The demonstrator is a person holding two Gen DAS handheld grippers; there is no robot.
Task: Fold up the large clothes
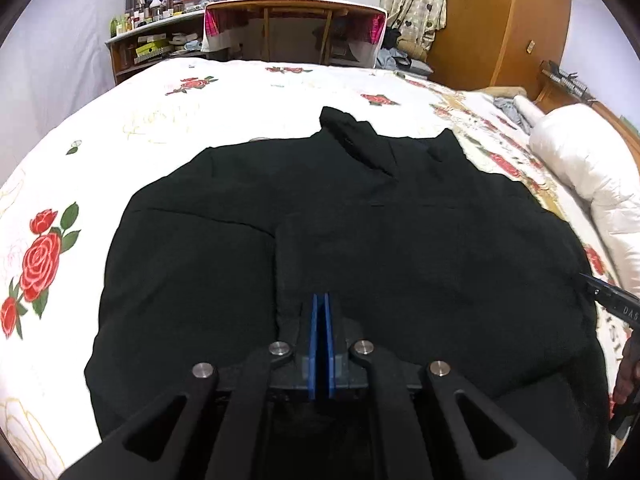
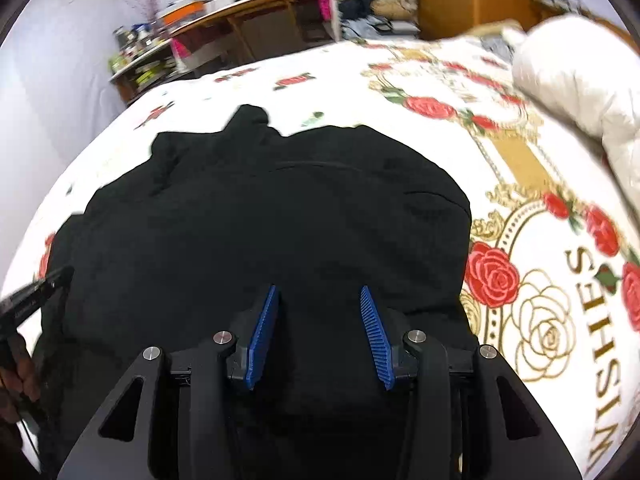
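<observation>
Black cloth: I see one large dark garment (image 1: 340,248) spread on the bed (image 1: 168,120), its collar end pointing to the far side.
Bed cover: white, with red roses and gold print; on my right side I read the word "WISHES" (image 2: 592,344).
Left gripper (image 1: 321,300): clenched, the blue pads pressed together. A fold of the garment rises to the tips, but I cannot tell if cloth is pinched between them.
Right gripper (image 2: 318,292): the blue pads stand apart, released, above the garment. Only the black cloth shows in the gap and neither pad presses on it.
Other views: each gripper appears at the edge of the other camera, the right one with a hand (image 1: 628,372) on it.
Pillow (image 1: 588,160): white, at the right edge of the bed, well apart from the garment.
Background: a wooden desk (image 1: 296,12) and a shelf (image 1: 156,44) behind the bed.
</observation>
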